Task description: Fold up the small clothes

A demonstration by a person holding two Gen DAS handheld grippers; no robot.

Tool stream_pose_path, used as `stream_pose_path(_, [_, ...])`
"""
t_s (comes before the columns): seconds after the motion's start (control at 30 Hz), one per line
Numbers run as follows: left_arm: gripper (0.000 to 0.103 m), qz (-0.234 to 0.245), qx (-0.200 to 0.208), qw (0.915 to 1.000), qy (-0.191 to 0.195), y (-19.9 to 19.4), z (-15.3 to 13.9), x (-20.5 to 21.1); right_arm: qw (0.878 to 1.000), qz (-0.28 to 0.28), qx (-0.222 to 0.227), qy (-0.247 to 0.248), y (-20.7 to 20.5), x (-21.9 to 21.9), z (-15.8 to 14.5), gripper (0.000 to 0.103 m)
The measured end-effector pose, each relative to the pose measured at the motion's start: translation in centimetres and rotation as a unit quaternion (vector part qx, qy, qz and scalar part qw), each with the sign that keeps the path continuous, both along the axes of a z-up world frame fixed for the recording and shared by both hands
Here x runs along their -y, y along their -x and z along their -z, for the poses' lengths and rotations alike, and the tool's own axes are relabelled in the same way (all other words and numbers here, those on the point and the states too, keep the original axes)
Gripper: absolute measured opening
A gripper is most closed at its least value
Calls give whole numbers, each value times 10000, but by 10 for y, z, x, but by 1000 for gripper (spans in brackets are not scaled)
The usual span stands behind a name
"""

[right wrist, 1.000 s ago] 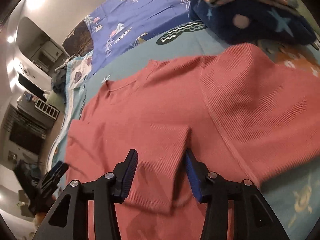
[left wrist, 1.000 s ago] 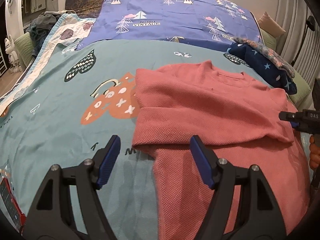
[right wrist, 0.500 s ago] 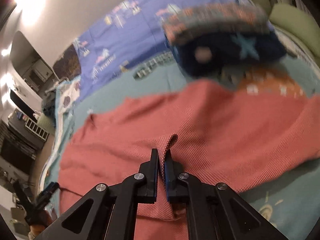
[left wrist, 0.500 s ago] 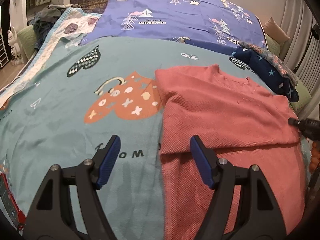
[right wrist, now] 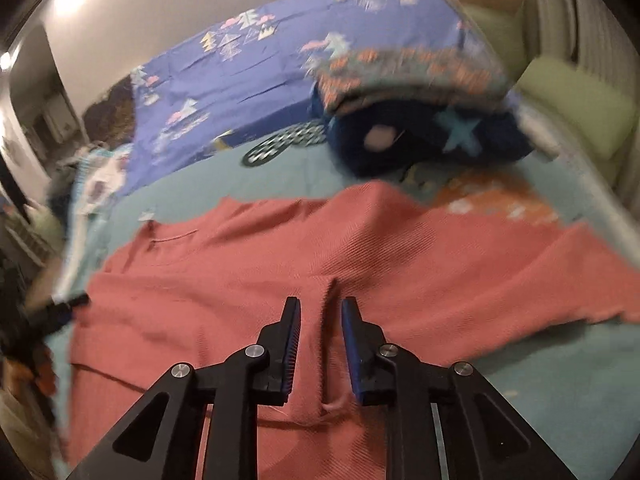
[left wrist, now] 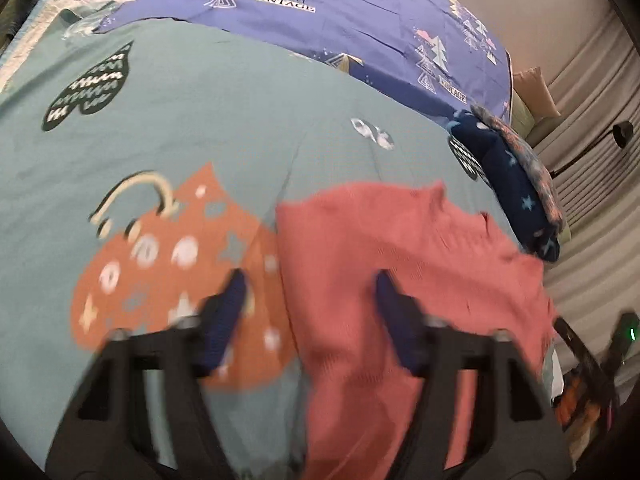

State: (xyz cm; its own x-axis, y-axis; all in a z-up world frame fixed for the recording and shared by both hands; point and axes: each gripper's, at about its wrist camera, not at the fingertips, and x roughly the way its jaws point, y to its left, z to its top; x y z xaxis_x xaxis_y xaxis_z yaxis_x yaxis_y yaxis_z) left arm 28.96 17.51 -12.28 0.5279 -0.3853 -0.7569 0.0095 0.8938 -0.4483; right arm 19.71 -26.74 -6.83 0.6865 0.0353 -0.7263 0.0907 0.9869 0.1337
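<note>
A salmon-pink knit sweater (left wrist: 400,264) lies on the teal bedspread (left wrist: 200,120), one sleeve folded across its body. My left gripper (left wrist: 308,292) is open and empty, hovering over the sweater's left edge; the view is blurred. In the right wrist view the sweater (right wrist: 240,288) fills the foreground. My right gripper (right wrist: 320,320) is partly open, its jaws either side of a raised ridge of sweater cloth (right wrist: 329,308), not clamped on it.
A stack of folded clothes, navy with stars under a patterned piece (right wrist: 420,120), sits beyond the sweater; it also shows in the left wrist view (left wrist: 516,184). A purple sheet (left wrist: 320,12) covers the bed's far end. Green cushions (right wrist: 580,108) line the right side.
My right gripper, shut on a pinch of sweater half a second ago, has opened partway. My left gripper moved forward and right over the sweater's edge, staying open.
</note>
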Motion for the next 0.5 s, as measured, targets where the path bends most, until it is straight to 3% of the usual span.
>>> stream_pose_path(0.03, [18,18,44,10000,-38,-4,-1,1,9996,-38,118,240,7,-6,-6,21])
stream_pose_path(0.07, [3,25,124,9998,-123,-9,-5,1,9991,-159,190,351,11,-13,-9,22])
stream_pose_path(0.1, [5,-118,226,9993,-265,-9,-12,2,9982,-384,224,399,15,-24,-12,24])
stream_pose_path(0.2, [5,-143,1081,9918,-673,-2,-43,11,9907,-1320,85,313,20,-58,-11,32])
stream_pose_path(0.33, [5,-278,1086,9746,-1939,-9,-35,17,9879,-1474,-159,456,13,-78,9,32])
stream_pose_path(0.4, [7,-305,973,9786,-1790,-4,-31,9,9900,-1340,-328,294,11,-74,19,32])
stream_pose_path(0.5, [22,-323,1099,9827,-1458,19,-43,5,9918,-1205,-402,-129,17,-52,20,32])
